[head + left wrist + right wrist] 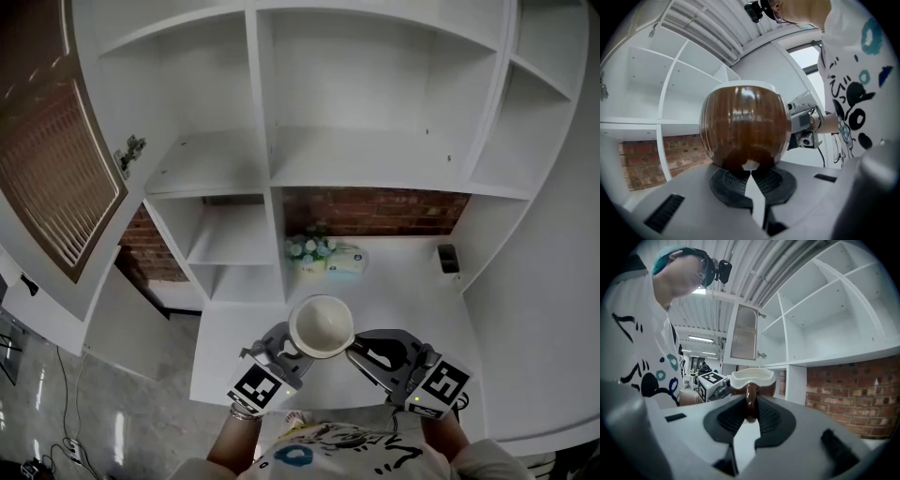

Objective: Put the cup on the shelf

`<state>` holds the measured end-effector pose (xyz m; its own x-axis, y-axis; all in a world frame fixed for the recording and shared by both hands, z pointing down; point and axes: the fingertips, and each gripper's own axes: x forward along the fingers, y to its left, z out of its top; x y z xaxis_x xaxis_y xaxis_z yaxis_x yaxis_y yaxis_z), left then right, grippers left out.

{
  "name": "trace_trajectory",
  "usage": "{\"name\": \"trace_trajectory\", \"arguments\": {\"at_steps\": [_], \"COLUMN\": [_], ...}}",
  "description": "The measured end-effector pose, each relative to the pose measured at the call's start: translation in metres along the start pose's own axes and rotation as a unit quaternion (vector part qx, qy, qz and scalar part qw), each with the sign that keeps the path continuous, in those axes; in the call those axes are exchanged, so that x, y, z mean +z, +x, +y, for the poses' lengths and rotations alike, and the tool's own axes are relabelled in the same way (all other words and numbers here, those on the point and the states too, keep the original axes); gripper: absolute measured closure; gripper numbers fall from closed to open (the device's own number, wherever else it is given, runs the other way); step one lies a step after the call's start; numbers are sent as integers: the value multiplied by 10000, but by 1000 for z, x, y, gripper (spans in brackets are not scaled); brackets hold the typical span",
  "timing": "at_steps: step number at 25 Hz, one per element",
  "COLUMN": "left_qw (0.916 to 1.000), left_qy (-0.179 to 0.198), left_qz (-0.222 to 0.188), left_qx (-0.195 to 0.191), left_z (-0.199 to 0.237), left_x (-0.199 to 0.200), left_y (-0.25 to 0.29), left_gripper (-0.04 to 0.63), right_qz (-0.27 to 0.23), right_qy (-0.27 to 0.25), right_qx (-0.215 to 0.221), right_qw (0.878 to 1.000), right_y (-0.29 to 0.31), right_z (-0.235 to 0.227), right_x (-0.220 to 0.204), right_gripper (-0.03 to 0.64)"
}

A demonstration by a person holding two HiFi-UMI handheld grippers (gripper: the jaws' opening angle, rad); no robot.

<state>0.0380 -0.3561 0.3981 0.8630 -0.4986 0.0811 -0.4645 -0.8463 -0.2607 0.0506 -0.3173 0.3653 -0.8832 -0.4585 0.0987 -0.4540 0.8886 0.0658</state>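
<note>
The cup [322, 323] is round, brown outside and white inside, and it is held upright above the white counter [403, 291], between my two grippers. My right gripper [354, 349] is shut on the cup's brown handle [750, 401], which stands pinched between its pads in the right gripper view [750, 416]. My left gripper [292, 345] sits at the cup's lower left. In the left gripper view its jaws [750, 171] are closed together, tips against the base of the cup [745, 126]. Whether they pinch the cup's foot is hidden.
A white shelf unit [366, 159] with several open compartments rises behind the counter, over a brick back wall [375, 211]. A pack of bottles [307, 250], a pale packet [346, 260] and a small dark object [448, 258] lie on the counter. A ribbed-glass cabinet door [56, 178] hangs open at left.
</note>
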Motion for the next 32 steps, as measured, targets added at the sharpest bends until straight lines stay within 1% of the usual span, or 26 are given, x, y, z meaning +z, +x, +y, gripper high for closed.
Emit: {"name": "trace_trajectory", "arguments": {"at_steps": [4, 7, 9, 14, 18, 21, 24, 32], "left_qw": [9999, 9997, 9996, 9986, 9974, 9965, 9960, 9941], "left_qy": [125, 80, 102, 415, 616, 718, 745, 684], "left_qz": [-32, -81, -144, -271, -324, -417, -485, -489], "left_qx": [-106, -219, -217, -183, -177, -77, 67, 683], "left_z": [25, 40, 50, 68, 80, 89, 97, 124], "left_x": [2, 3, 5, 15, 22, 31, 40, 68], "left_y": [3, 8, 10, 12, 11, 12, 15, 35], "left_gripper": [578, 578, 578, 578, 578, 578, 578, 578], "right_qz": [-20, -67, -148, -390, -531, -594, -653, -913], "right_qy": [-70, -76, -85, -98, -65, -188, -239, -204], "right_qx": [-113, -271, -362, -541, -558, -542, -524, -521], "right_qw": [9999, 9996, 9992, 9977, 9970, 9966, 9962, 9942], "right_y": [16, 25, 31, 40, 47, 49, 50, 46], "right_z": [-16, -27, -33, -43, -49, -55, -63, -96], "right_x": [7, 13, 17, 29, 38, 48, 58, 85], "right_gripper": [555, 555, 555, 555, 555, 555, 555, 555]}}
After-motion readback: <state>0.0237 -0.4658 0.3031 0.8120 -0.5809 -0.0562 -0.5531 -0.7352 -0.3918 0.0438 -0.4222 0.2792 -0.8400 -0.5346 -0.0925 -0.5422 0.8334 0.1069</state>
